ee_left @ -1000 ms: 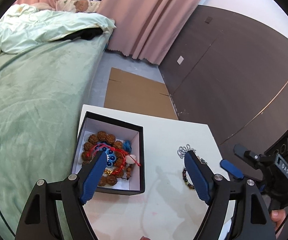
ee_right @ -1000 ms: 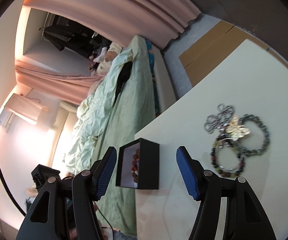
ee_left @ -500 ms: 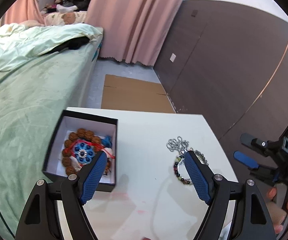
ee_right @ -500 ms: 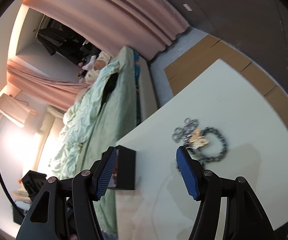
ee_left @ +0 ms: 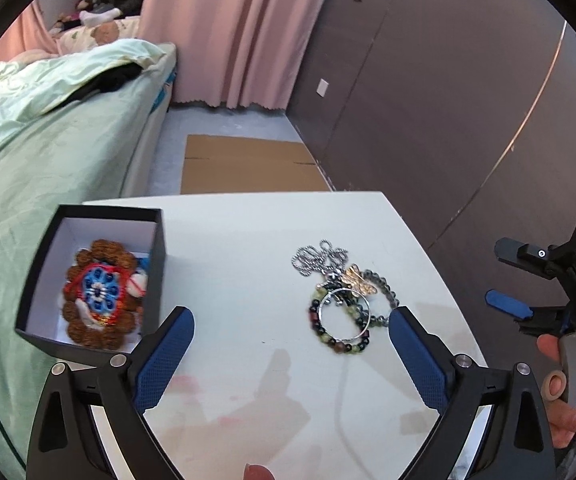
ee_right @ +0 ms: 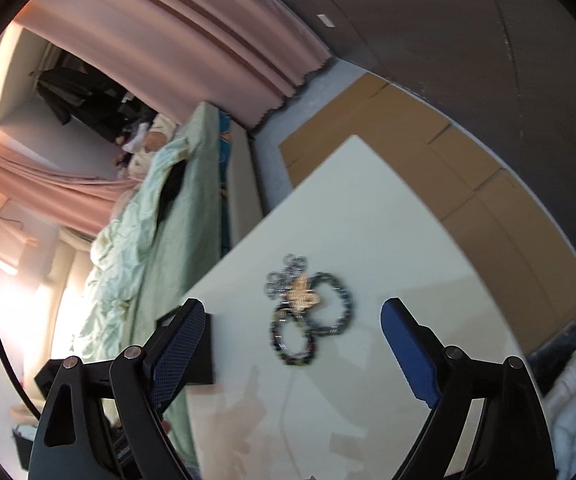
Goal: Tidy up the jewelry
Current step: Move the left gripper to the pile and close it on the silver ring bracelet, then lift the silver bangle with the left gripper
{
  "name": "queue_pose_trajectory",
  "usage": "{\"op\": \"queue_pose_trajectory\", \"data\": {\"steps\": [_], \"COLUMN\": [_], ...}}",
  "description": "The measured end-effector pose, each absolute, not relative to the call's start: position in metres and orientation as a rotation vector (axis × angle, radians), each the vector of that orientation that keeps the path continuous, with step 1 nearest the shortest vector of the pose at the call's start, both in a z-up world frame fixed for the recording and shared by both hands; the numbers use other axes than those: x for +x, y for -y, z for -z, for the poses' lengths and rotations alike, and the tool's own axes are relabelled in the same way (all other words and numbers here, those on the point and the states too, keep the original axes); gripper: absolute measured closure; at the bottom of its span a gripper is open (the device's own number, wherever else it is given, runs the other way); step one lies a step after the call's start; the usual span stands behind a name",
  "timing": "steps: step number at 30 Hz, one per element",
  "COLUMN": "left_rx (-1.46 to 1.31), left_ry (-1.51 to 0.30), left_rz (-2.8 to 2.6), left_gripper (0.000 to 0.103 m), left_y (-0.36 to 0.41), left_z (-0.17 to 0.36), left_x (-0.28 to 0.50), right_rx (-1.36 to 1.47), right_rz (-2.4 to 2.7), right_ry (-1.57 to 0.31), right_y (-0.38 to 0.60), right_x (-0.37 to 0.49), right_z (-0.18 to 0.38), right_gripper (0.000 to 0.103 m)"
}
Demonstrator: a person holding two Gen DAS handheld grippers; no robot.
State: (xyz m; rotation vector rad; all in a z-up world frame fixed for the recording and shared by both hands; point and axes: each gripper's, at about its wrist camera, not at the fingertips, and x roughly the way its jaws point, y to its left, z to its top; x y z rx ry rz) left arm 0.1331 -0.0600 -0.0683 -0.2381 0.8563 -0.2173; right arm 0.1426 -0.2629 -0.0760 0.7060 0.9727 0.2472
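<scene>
On the white table (ee_left: 248,232) lies a tangled jewelry pile (ee_left: 343,300): a silver chain, a gold butterfly and beaded bracelets. A black box (ee_left: 160,240) with a white inside stands to its left and holds brown beads, a red cord and a blue flower piece. My left gripper (ee_left: 291,314) hovers short of the pile, its jaws opening with nothing between them. In the right wrist view the right gripper (ee_right: 293,308) frames the blurred jewelry pile (ee_right: 303,294) from a distance, its jaws also opening and empty. The box (ee_right: 204,356) shows behind its left finger. The right gripper (ee_left: 492,271) also appears at the left wrist view's right edge.
A green bed (ee_left: 48,168) runs along the table's left side. Flat cardboard (ee_left: 248,164) lies on the floor beyond the table's far edge. A dark panelled wall (ee_left: 447,100) and pink curtains (ee_left: 240,32) stand behind. A hand (ee_left: 559,384) holds the right tool.
Both grippers' jaws have spread wider. In the left wrist view the box slid left and the jewelry pile came to the middle. In the right wrist view the pile moved down between the fingers.
</scene>
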Motion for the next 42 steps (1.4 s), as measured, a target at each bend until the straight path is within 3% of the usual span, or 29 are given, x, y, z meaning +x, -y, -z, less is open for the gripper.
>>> {"op": "queue_pose_trajectory", "data": {"steps": [12, 17, 25, 37, 42], "left_rx": [-0.115, -0.058, -0.035, 0.055, 0.031], "left_ry": [-0.925, -0.924, -0.942, -0.954, -0.96], "left_rz": [0.297, 0.338, 0.36, 0.35, 0.366], "left_gripper": [0.006, 0.017, 0.022, 0.051, 0.051], "left_y": [0.103, 0.124, 0.133, 0.14, 0.134], "left_z": [0.094, 0.103, 0.118, 0.132, 0.131], "left_x": [0.148, 0.154, 0.17, 0.181, 0.186], "right_rx": [0.727, 0.787, 0.831, 0.849, 0.849], "right_rz": [-0.221, -0.203, -0.167, -0.179, -0.181], "right_ry": [-1.072, -1.088, -1.067, -1.084, -1.087], "right_y": [0.274, 0.285, 0.302, 0.309, 0.309], "right_x": [0.15, 0.154, 0.156, 0.164, 0.164], "right_z": [0.095, 0.103, 0.103, 0.107, 0.108], "right_gripper": [0.013, 0.013, 0.013, 0.013, 0.013]}}
